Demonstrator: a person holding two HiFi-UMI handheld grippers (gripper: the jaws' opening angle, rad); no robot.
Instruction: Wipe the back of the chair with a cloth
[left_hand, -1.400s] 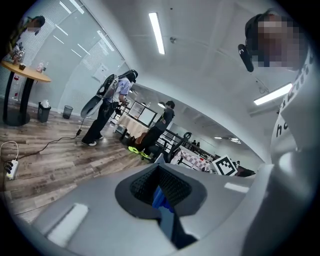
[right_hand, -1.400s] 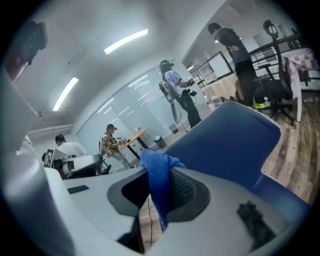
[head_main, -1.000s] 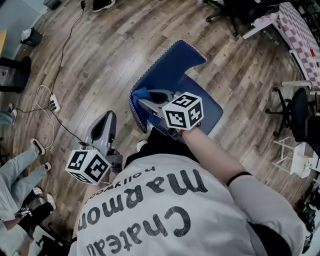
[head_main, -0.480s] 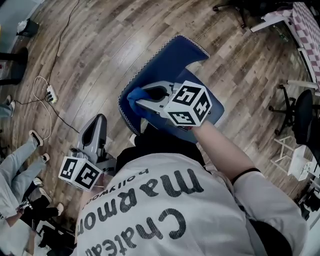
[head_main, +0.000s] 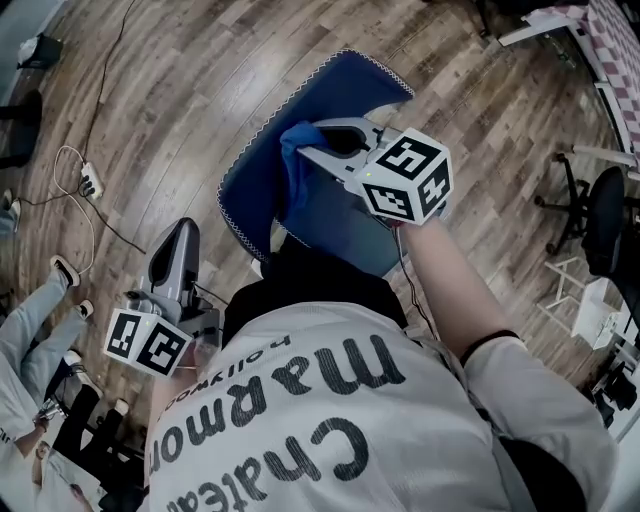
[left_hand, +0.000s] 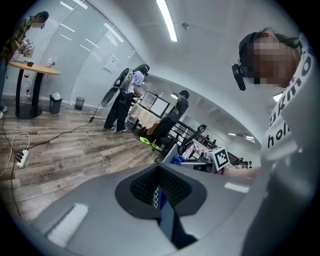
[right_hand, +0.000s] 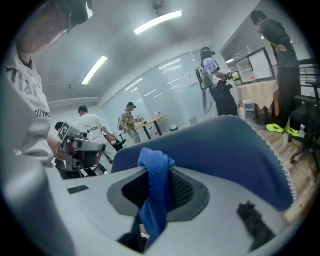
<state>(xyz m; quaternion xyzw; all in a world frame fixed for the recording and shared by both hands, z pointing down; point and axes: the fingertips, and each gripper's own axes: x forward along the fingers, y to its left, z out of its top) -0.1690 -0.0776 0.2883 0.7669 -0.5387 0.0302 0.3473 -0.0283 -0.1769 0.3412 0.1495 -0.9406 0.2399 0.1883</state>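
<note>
Right gripper (head_main: 315, 140) jaws clamped on blue cloth (right_hand: 156, 182), which sticks out past the tips and hangs down between them. Right forearm (head_main: 440, 285) stretched forward from the shoulder, gripper lying across the blue chair back (head_main: 262, 165), tips aimed at its white-trimmed edge. Cloth sits on the chair back's blue surface, just inside that edge. Left gripper (head_main: 186, 232) held low at the person's left side, well apart from the chair back, over wooden floor (head_main: 180, 90), pointing forward. Its jaws are together with nothing between them.
</note>
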